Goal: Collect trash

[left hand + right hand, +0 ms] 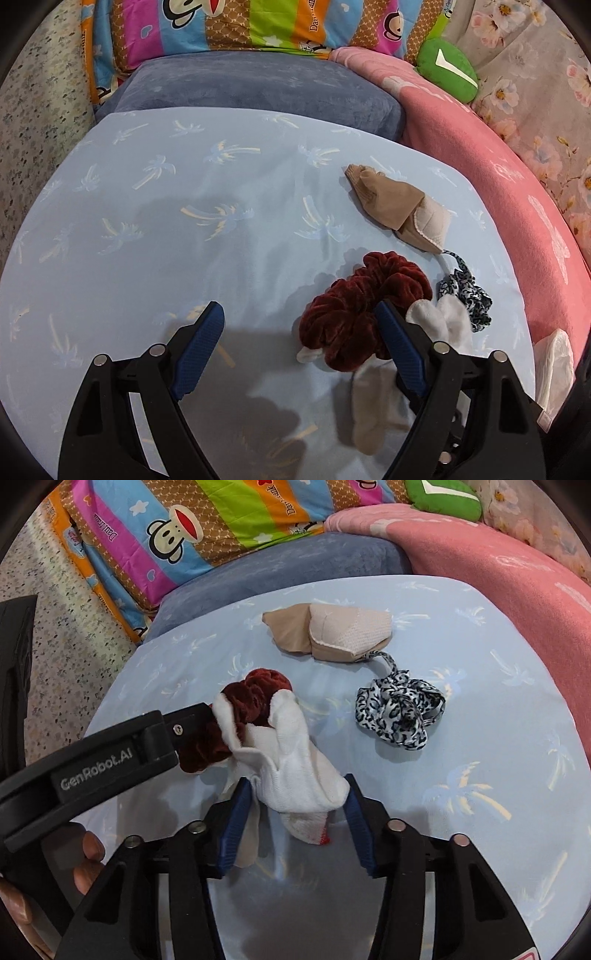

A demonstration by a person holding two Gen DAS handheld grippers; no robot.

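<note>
White sock (291, 760) on bed sheet (480, 738) near its front edge, between right gripper (295, 808) jaws — pads flank it, not clamped. Left gripper (299, 325) spread wide, empty, touching red scrunchie (354, 306). Leopard scrunchie (399, 712), beige sock (332, 635) uncollected — nothing yet lifted.

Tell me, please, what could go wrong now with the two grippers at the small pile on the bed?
1. The right gripper straddles the white knitted sock, which overlaps the dark red velvet scrunchie; lifting may drag both.
2. The left gripper, open, has one finger against that scrunchie and may push it aside.
</note>
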